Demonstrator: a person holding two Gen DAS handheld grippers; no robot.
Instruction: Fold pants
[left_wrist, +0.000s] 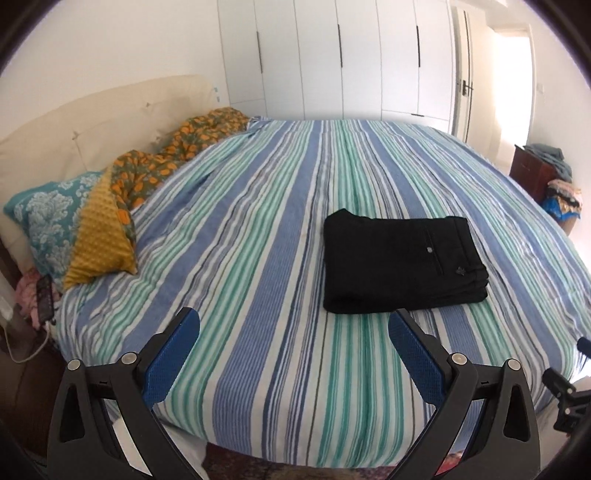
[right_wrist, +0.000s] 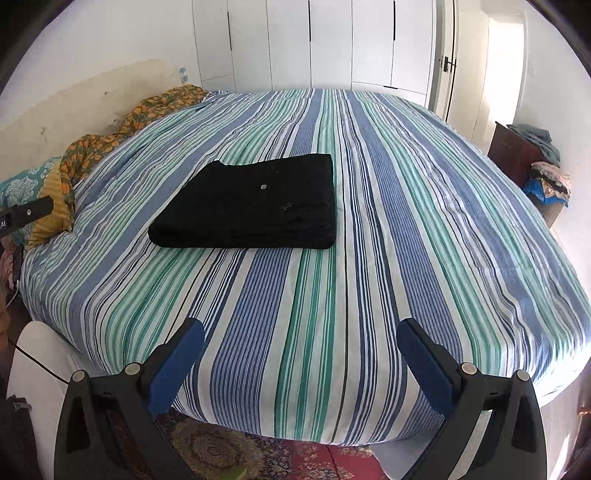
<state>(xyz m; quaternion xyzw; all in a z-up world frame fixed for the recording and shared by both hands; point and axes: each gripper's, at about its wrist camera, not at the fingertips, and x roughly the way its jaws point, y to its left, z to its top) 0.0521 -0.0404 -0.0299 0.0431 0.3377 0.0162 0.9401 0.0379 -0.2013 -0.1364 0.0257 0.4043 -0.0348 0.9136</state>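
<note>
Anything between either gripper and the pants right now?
Nothing visible. The folded pants lie alone on the striped cover; only bare cover lies between them and the open left gripper and open right gripper. The pillows sit off at the side.

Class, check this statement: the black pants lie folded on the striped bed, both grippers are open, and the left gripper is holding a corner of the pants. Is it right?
Not quite. The left gripper holds nothing: the left wrist view shows only striped bed between its open jaws, short of the pants. The rest stands: the pants lie folded on the bed, and the right gripper is open too.
</note>
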